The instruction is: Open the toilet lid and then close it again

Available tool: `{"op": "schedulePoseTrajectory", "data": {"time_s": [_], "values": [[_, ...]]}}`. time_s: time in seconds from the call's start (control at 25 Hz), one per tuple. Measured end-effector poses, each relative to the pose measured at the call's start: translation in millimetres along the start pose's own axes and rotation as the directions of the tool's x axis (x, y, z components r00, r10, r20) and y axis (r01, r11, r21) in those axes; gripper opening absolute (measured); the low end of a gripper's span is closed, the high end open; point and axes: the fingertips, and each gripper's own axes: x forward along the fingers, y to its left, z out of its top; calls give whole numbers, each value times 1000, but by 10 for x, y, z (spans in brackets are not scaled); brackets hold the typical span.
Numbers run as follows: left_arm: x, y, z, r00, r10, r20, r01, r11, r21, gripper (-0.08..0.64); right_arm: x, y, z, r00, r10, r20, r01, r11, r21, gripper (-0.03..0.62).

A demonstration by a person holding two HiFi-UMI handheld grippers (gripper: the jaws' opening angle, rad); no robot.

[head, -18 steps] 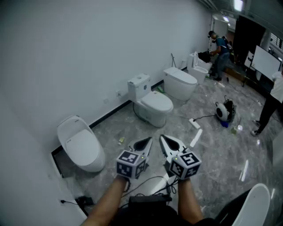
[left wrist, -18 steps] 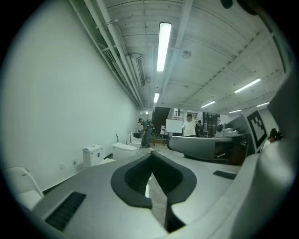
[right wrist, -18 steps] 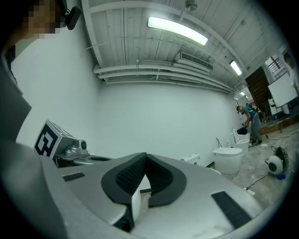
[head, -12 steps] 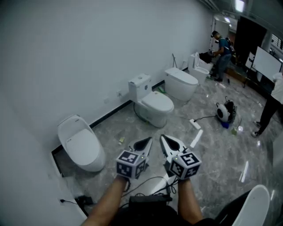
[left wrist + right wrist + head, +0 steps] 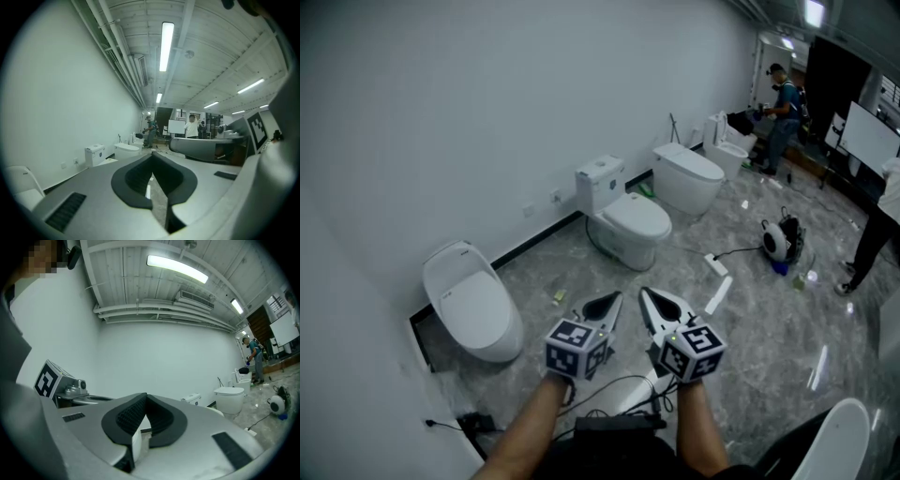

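Several white toilets stand along the left wall. The nearest one (image 5: 471,305) has its lid down and sits at the left of the head view. A second toilet (image 5: 623,220) with a cistern stands farther back, also lid down. My left gripper (image 5: 602,305) and right gripper (image 5: 658,302) hover side by side over the floor at lower centre, both shut and holding nothing. They are well apart from every toilet. In the left gripper view the jaws (image 5: 152,180) meet with nothing between them; the right gripper view shows the same (image 5: 143,420).
A third toilet (image 5: 691,176) and a fourth (image 5: 724,142) stand farther along the wall. A person (image 5: 785,108) bends near the far end; another stands at the right edge (image 5: 872,234). A small machine (image 5: 778,239), cables and white strips (image 5: 717,265) lie on the grey floor.
The grippers have kept still. The head view has shifted slightly, and the far person has moved a little.
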Motion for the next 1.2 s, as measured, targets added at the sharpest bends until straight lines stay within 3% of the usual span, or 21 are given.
{"op": "schedulePoseTrajectory", "data": {"time_s": [0.28,0.6,0.84,1.2], "values": [[-95,154,-89,998,66,-14,-66,998,-16,6,103,94,-6,999,38,-31,-38,999,-1,11],[-426,567,-197,979,204,-28,-205,978,-46,6,496,449,-138,980,184,-79,-184,983,11,11],[-832,912,-189,941,335,-39,-337,940,-55,6,779,781,-186,949,302,-94,-302,953,18,11],[-1579,1477,-361,869,489,-71,-494,864,-95,6,1218,1445,-360,890,433,-143,-434,901,26,11]]}}
